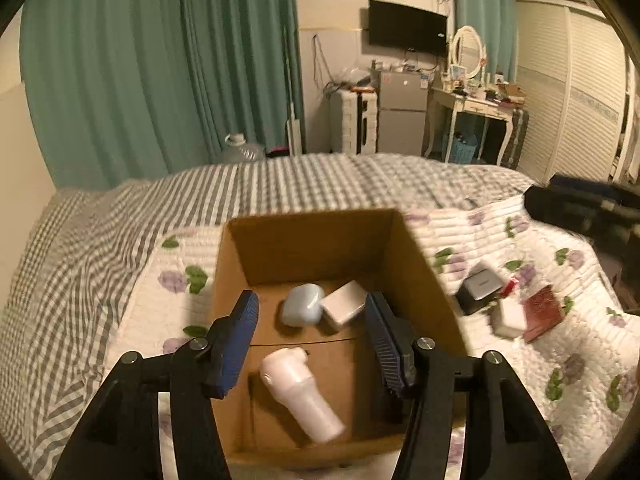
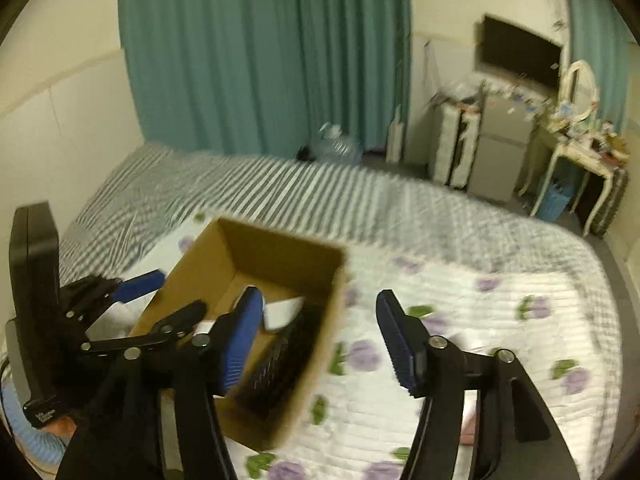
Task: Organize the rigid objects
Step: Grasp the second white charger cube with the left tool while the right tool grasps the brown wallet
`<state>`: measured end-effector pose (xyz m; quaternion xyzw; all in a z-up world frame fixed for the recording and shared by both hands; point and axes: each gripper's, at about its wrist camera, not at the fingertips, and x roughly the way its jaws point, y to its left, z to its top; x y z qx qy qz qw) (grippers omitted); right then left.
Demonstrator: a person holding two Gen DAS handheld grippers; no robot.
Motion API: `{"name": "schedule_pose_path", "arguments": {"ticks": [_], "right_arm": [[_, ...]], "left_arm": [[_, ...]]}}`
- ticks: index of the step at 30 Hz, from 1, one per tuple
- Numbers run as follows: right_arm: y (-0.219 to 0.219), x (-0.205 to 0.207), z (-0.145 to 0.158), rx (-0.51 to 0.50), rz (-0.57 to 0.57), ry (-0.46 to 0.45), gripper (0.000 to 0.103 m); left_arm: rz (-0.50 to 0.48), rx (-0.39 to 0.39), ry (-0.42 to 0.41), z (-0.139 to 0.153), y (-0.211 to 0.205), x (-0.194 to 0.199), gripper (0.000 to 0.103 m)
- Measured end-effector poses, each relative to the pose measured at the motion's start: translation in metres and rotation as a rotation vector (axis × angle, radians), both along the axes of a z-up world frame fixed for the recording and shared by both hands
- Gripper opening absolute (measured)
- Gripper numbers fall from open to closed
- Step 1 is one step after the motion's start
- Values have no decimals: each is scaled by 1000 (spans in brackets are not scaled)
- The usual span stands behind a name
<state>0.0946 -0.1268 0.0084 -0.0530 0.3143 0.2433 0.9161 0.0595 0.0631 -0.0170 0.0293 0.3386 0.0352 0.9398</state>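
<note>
- Open brown cardboard box (image 1: 320, 240) sitting on a white quilted bedspread with purple flowers (image 1: 520, 360); three things already inside: pale pink plastic bottle (image 1: 300, 392) lying on its side near the front wall, rounded light-blue case (image 1: 302, 304) and small white rectangular box (image 1: 344, 302) touching each other toward the back.
- Left gripper (image 1: 312, 340) hanging over the box mouth, blue-padded jaws spread wide, nothing between the pads; pink bottle lying loose below them.
- Right gripper (image 2: 320, 340) also spread wide and empty, its left finger over the box's near corner, its right finger over bare quilt.
- Still outside, on the quilt to the right of the box: dark grey boxy item with a silver top (image 1: 478, 288), dark red flat book-like item (image 1: 542, 312), a white block (image 1: 510, 316) just beside it, and a small red piece too blurred to name.
- Likely risks:
 - Both grippers crowding the same box edge, so a finger could knock the cardboard wall and shove or tip the light box on the soft bedding.
 - Soft quilt giving way under a press, letting flat items like the red one slip from the pads.
 - Heavy motion blur in both views, hinting at quick movement and a mis-aimed reach.
 - A dropped item landing on the bottle and rolling it.
</note>
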Motion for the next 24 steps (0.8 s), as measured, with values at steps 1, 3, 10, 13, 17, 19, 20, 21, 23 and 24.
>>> {"name": "schedule_pose_path", "arguments": {"ticks": [1,3,10,13,17,19,20,21,23,24], "right_arm": [[-9,-2,6,-2,-11,-14,65],[-38,-9,18,-8,-48,-52,75],[-122,-19,24,-71,-151,-82,77],[-151,-14,7,-96,-178,-51,77],[-182,7,-33,-85,-205,39,77],[-188,20,-55,-90,-202,102,77],[-190,23,-65,-100,-203,124,77],[-193,30,-77,-121,-208,160,77],[-202,41,-100,-129,-211,243,70],[-204,44,-108,-123,-209,280,66]], "left_arm": [[-4,3,-8,5,-8,-4,63],[-13,-4,-24,15,-27,-10,63],[-80,-31,-22,23,-100,-9,64],[-104,-27,15,11,-136,-1,64],[-118,12,72,-19,-175,14,64],[-113,33,115,-40,-192,25,64],[-105,43,132,-50,-199,29,64],[-103,53,148,-60,-205,33,64],[-115,69,184,-81,-218,42,64],[-123,72,209,-93,-224,48,64]]}}
